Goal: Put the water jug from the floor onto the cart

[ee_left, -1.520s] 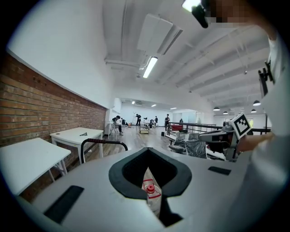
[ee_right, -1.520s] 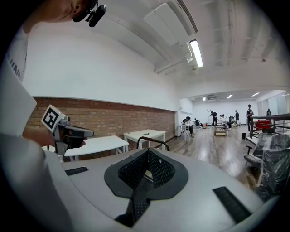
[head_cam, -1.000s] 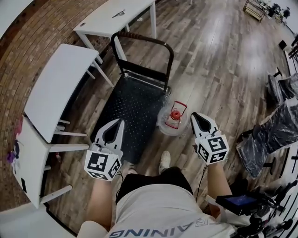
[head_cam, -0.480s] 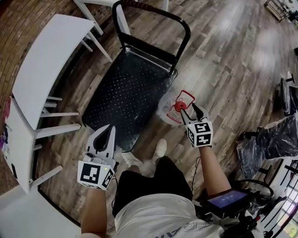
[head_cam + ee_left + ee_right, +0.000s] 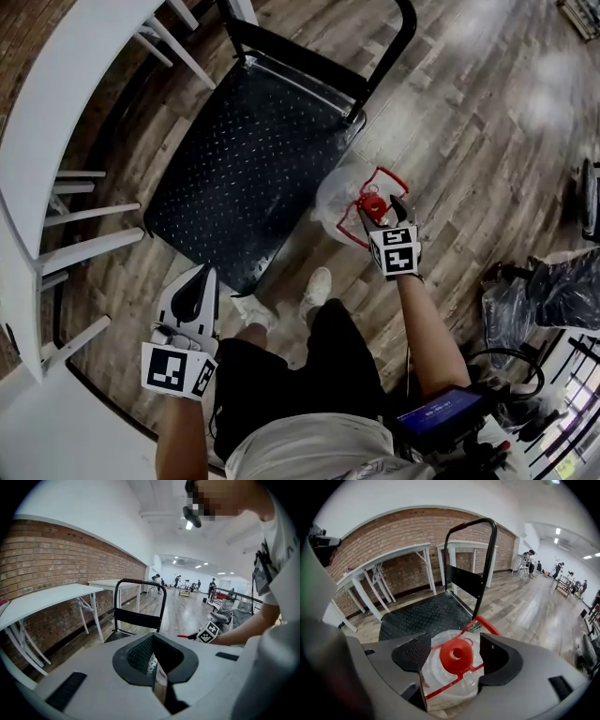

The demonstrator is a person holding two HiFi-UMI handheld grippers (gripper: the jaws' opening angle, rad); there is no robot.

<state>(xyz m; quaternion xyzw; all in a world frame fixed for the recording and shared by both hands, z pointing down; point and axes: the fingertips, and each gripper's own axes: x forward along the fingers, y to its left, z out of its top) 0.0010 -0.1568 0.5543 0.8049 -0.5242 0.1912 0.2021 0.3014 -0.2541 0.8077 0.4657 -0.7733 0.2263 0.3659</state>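
1. Grey and white, the left gripper [image 5: 202, 274] sits at the lower left of the head view, beside the person's leg and well apart from the jug. Its jaws are pressed together with nothing between them.
2. At centre right of the head view, the right gripper [image 5: 382, 208] points down at the water jug [image 5: 336, 202]. Its jaws have just been opening and now stand wide. In the right gripper view the jug's red cap [image 5: 454, 654] lies between the two pads, but neither pad presses on it, so nothing is gripped yet.
3. The jug stands on the wooden floor [image 5: 469, 141], just beside the near right corner of the cart [image 5: 244, 159]. Its red handle [image 5: 380, 178] is raised toward the cart's push bar.
4. The task looks to be at its start: the reach is made, while the grasp, the lift and the setting down on the cart's dark studded deck are all left to do. The deck is bare.
5. Further up and left, a white table [image 5: 56, 122] runs along the frame edge.
6. The right gripper's body hides the jug's base in its own view and covers part of the cap in the head view. Whether a jaw tip touches the handle cannot be told. The cart's push bar is cut off at the top edge, and its wheels are out of sight.
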